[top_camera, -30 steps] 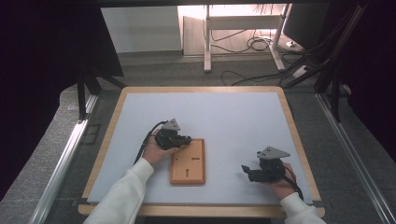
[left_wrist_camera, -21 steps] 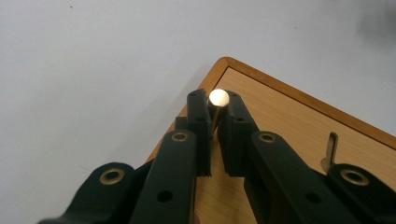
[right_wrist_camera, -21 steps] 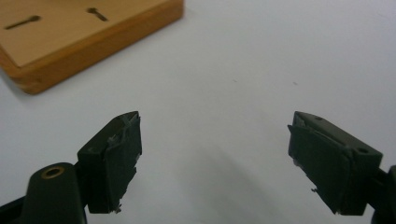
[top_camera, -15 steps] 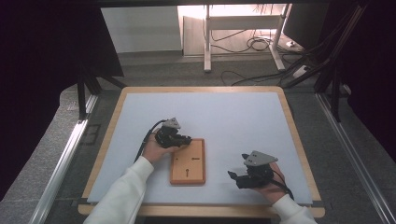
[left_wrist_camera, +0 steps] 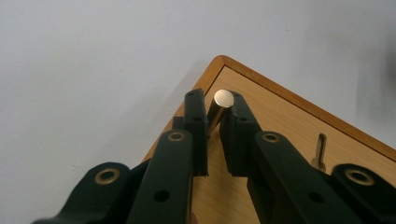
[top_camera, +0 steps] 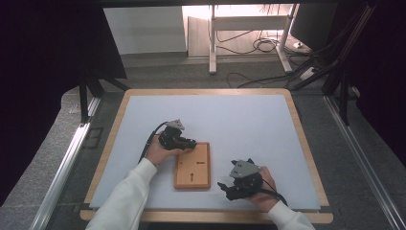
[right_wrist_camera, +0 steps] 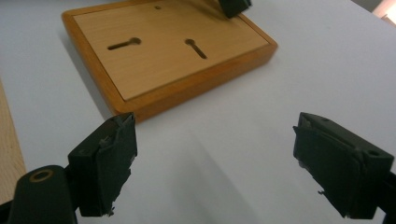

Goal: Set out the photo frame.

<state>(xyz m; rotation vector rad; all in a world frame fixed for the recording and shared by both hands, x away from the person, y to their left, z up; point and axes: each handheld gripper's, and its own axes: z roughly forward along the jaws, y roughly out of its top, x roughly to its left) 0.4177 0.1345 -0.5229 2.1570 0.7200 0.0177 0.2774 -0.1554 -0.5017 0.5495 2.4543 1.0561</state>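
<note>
A wooden board (top_camera: 192, 165) with two keyhole slots (right_wrist_camera: 123, 44) lies flat on the white mat. My left gripper (top_camera: 191, 143) rests at the board's far left corner, its jaws shut on a short metal pin (left_wrist_camera: 222, 99) that stands on the board (left_wrist_camera: 289, 135). My right gripper (top_camera: 222, 187) hovers low over the mat just right of the board's near end, pointing at it. Its jaws (right_wrist_camera: 215, 158) have just been opening and stand wide with nothing between them. The board (right_wrist_camera: 168, 51) lies a short way ahead of them.
The white mat (top_camera: 239, 120) covers a table with a wooden rim (top_camera: 306, 143), and open mat lies beyond and to the right of the board. Dark frame posts and cables stand behind the table. White sleeves come in from the bottom edge.
My right gripper has moved left across the mat toward the board's near right corner. The left gripper and the board have stayed put.
</note>
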